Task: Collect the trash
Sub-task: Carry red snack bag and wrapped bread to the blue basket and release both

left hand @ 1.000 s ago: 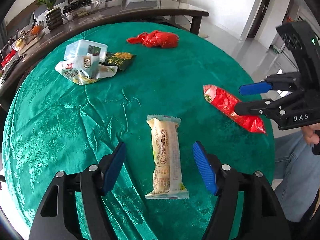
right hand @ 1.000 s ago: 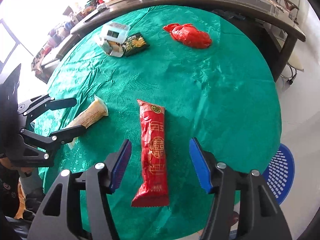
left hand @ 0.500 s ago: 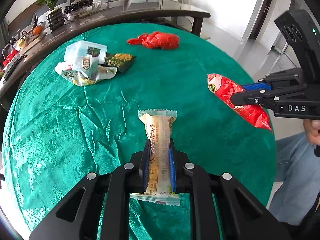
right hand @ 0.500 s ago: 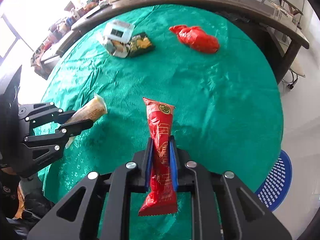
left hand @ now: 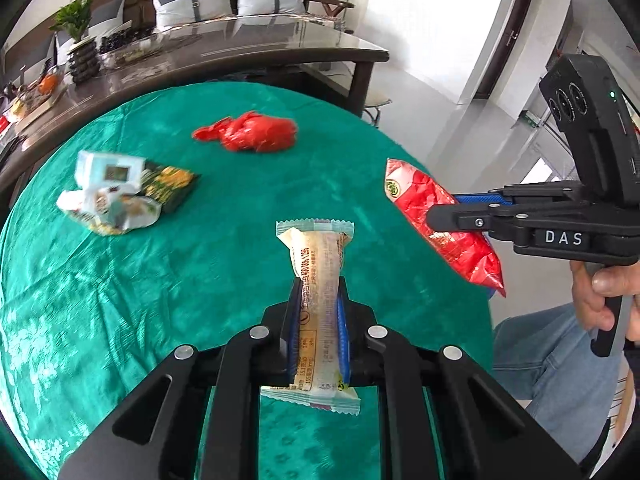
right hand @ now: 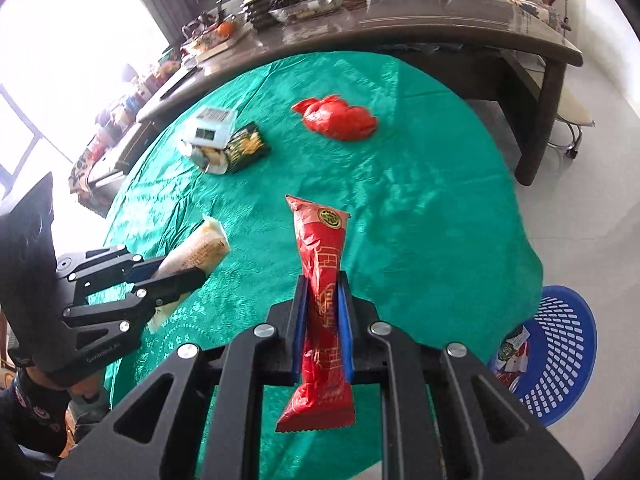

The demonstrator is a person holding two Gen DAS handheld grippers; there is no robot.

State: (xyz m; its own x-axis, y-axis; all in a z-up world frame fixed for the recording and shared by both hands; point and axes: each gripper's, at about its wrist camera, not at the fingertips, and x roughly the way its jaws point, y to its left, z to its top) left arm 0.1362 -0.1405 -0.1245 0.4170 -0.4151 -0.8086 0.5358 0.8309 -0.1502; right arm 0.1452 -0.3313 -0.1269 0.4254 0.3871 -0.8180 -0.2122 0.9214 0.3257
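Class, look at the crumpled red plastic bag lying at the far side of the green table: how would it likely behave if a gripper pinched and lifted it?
The crumpled red plastic bag is bunched into folds, so it probably collapses under a pinch and hangs floppy. It looks thin and probably light. Its glossy film may slip.

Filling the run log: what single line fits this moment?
left gripper: shut on beige wrapper | right gripper: shut on red wrapper | both lifted

left claw (left hand: 318, 304): closed on beige wrapper (left hand: 316, 264), lifted | right claw (right hand: 323, 300): closed on red wrapper (right hand: 322, 256), lifted
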